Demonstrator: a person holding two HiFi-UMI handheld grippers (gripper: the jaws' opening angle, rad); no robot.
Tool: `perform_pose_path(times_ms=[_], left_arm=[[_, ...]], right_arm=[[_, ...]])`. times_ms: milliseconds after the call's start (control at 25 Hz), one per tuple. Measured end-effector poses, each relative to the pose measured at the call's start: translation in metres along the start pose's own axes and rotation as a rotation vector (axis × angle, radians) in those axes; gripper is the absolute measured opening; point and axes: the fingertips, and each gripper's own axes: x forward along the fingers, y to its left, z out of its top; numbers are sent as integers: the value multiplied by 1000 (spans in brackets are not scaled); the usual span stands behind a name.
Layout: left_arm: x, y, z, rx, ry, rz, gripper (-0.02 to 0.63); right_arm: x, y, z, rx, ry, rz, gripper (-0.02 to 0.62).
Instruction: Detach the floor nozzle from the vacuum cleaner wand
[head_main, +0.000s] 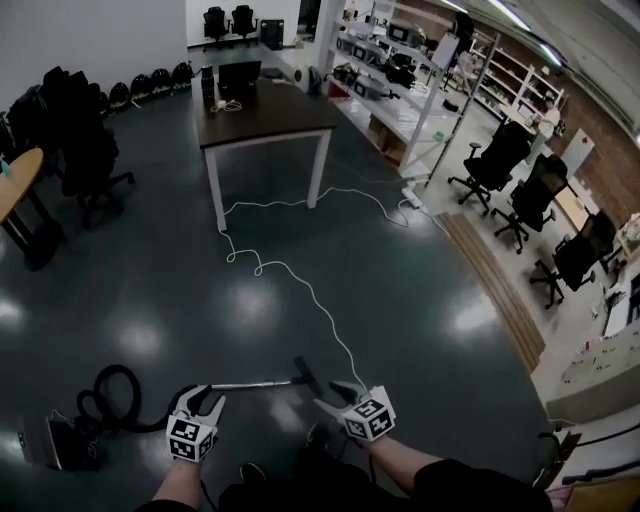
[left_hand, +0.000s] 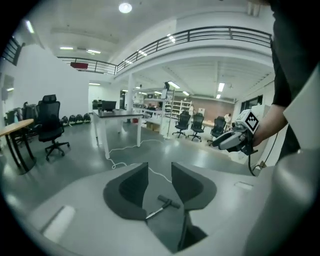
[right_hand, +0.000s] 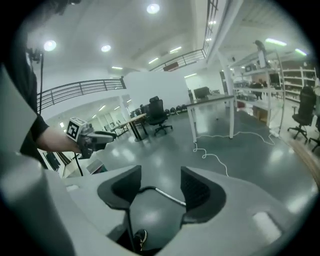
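Observation:
The vacuum lies on the dark floor at my feet. Its black hose (head_main: 108, 393) curls at the lower left, and the silver wand (head_main: 250, 383) runs right to the black floor nozzle (head_main: 306, 375), which is still joined to it. My left gripper (head_main: 203, 400) hovers open above the hose end of the wand, and my right gripper (head_main: 336, 393) hovers open just right of the nozzle. Neither touches anything. In the left gripper view the nozzle (left_hand: 170, 201) and wand (left_hand: 154, 213) show far below between the open jaws (left_hand: 159, 170). The right gripper view shows the wand (right_hand: 169, 195) between its open jaws (right_hand: 160, 175).
The vacuum body (head_main: 50, 440) sits at the lower left. A white cable (head_main: 300, 282) snakes from the nozzle area to a dark table (head_main: 262, 115). Office chairs (head_main: 500, 160) and shelving (head_main: 400, 70) line the right. A round wooden table (head_main: 15, 185) and chairs (head_main: 85, 150) stand at the left.

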Motion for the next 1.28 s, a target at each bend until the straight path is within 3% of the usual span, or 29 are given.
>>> perform_pose_path(times_ms=[200,400,600,640,680,840,1040,1280], left_arm=[[-42,-46,59,59,-196,-98,140],[-90,-103,114,36,-367,-179,126],[-116,-155,155,57,-494,-221,41],[-118,-163,158,47,-511,-222,4],[-119,-172,162,45,-523,-226,2],[-129,-202,190,106,-553,-237,2],[-146,-229,225,103,-571,-224,2],[-139,-246,228,127,-587,-249,2]], right_arm=[[-29,78,56,-44,-184,20,236],[-61,144,117,-140,-339,135,210],[-100,183,155,-177,-482,276,63],[-108,187,157,-187,-496,296,9],[-116,191,158,-198,-508,314,2],[-139,199,165,-242,-559,362,2],[-158,205,170,-277,-594,383,2],[-178,199,171,-316,-601,345,0]])
